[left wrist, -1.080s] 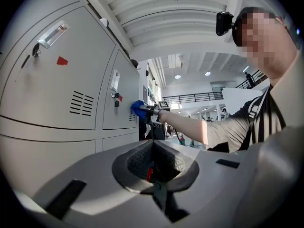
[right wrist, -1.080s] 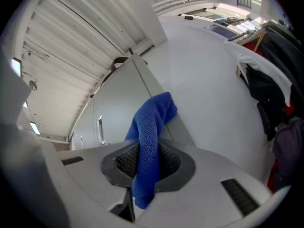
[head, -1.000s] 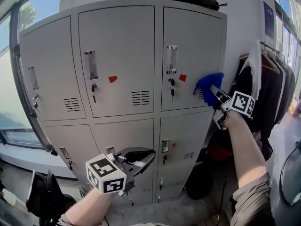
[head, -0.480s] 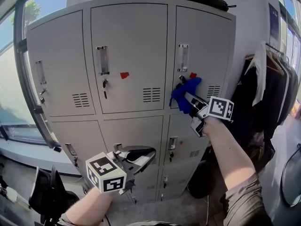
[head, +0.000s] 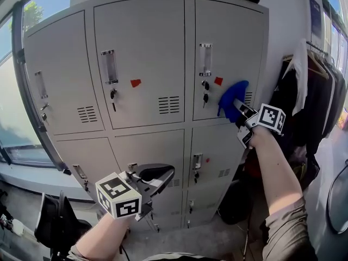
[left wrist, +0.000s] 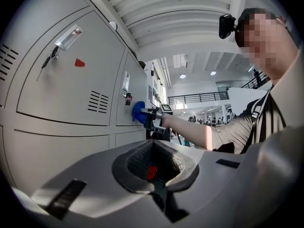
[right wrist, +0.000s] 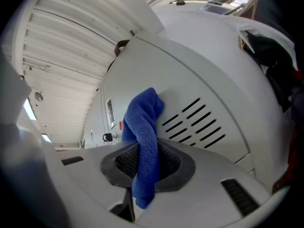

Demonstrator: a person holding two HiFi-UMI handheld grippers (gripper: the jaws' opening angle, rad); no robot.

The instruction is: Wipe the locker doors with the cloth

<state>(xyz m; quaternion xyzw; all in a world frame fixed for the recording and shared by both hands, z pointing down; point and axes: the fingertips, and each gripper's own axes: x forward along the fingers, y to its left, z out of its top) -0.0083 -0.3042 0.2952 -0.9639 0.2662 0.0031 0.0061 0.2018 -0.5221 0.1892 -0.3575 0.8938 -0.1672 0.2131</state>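
Now wiping | my right gripper (head: 237,109) is clamped on the blue cloth (head: 230,97), which lies against the upper right locker door (head: 228,37) by its vent slots (head: 249,98) | best: flat, even passes, firm pinch | hanging keys (head: 205,97) just beside could snag | my left gripper (head: 161,177) is closed, empty, held low | coats (head: 312,99) crowd the right.

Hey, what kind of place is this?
Likely a locker or changing corner of a workplace: a bank of grey metal lockers, coats hanging beside it, and a large window.
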